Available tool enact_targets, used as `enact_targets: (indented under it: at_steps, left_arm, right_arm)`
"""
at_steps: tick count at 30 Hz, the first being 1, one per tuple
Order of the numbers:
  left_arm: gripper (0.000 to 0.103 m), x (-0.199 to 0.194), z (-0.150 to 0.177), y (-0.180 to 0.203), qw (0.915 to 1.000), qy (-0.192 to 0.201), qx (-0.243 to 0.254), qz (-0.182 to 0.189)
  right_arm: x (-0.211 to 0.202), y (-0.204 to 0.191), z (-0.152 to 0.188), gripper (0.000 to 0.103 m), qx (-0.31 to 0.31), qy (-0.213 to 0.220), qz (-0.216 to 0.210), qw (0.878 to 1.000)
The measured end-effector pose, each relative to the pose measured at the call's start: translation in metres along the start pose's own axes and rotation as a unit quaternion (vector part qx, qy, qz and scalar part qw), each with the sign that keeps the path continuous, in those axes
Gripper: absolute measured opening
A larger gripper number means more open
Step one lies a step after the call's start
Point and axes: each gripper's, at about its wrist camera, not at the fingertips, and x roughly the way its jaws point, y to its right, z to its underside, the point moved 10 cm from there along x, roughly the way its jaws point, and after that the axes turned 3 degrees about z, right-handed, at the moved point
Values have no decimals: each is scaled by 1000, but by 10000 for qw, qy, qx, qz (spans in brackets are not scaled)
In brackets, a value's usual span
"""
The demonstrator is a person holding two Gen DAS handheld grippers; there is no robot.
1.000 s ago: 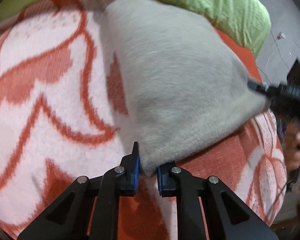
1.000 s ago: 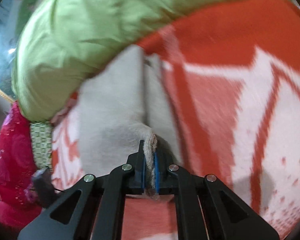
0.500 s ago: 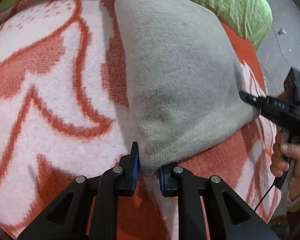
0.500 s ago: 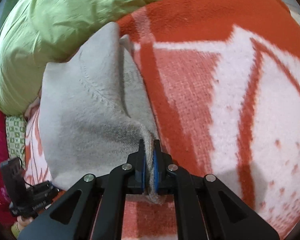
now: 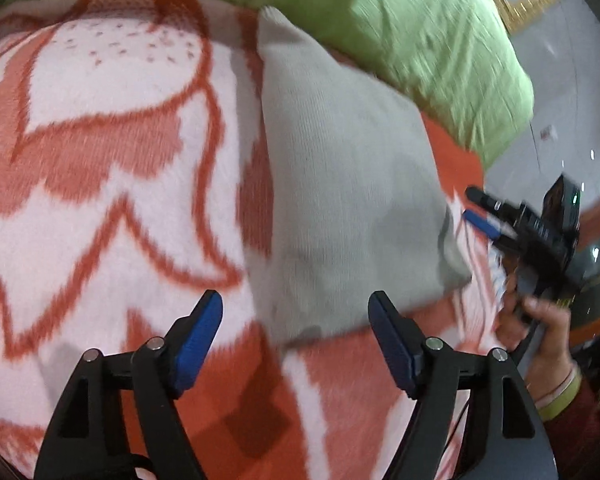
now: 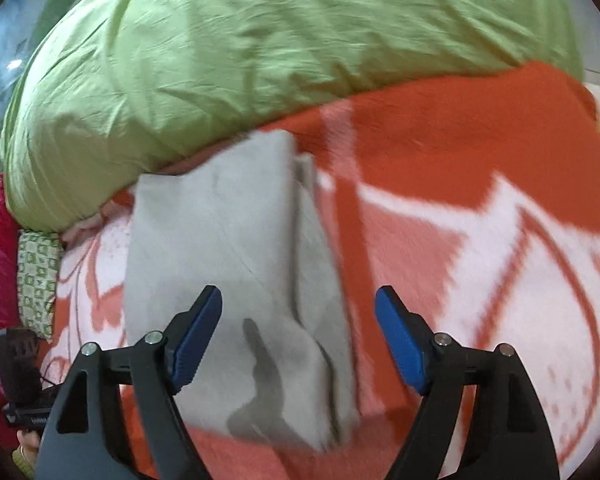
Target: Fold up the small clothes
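Both let go: the left gripper [image 5: 296, 328] and right gripper [image 6: 298, 332], pinching the grey garment [image 5: 352, 208] half a second ago, now hang with fingers spread wide, so this fold looks set down. It lies mid-frame on the orange-and-white blanket [image 5: 100, 208], its far corner touching the green duvet [image 6: 260, 52] above; grey floor [image 5: 564, 92] shows upper right.

Left wrist view looks down, close, across the orange-and-white patterned blanket [image 5: 112, 208] toward the far lime-green quilt [image 5: 432, 36]. Right wrist view faces the same far quilt [image 6: 260, 48], equally close. Both share the folded grey knit garment [image 5: 340, 184] [image 6: 228, 248]; each view catches the opposite handheld unit at its edge.
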Motion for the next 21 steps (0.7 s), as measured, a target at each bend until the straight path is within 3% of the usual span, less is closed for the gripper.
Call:
enact_targets:
  at_steps: [3,5,11,13,15,18,21]
  left_arm:
    - [80,19,-27,-2,9998,-32,-212,-55]
    - [81,37,-44,-5,9992,-73,-382,-32]
    - [83,81,-76,-8,9966,-52,-757,316]
    - [77,94,-80,-1,9965,-79,-722,415]
    - [62,100,-83,7,9955,-74,-705,630]
    - [47,93,-86,16,9971,12,-504,577]
    - [40,70,-83,18,9970,113,-380,672]
  right_arm:
    - [39,-13,-3,83,-6,-440,-466,9979]
    - [60,-10,-2,83,27,-724,-480,9962]
    - [76,-4,-5,83,152,-885,-1063,9903]
    - [77,-4,-1,76,176,-946,-1211,9880]
    - [80,-4,5,52,454,-1142,-1495,9811]
    - [71,-5,8,39,827,-1123,-1607,9771]
    - [49,-17,6,35,921,-944,-1651,9774]
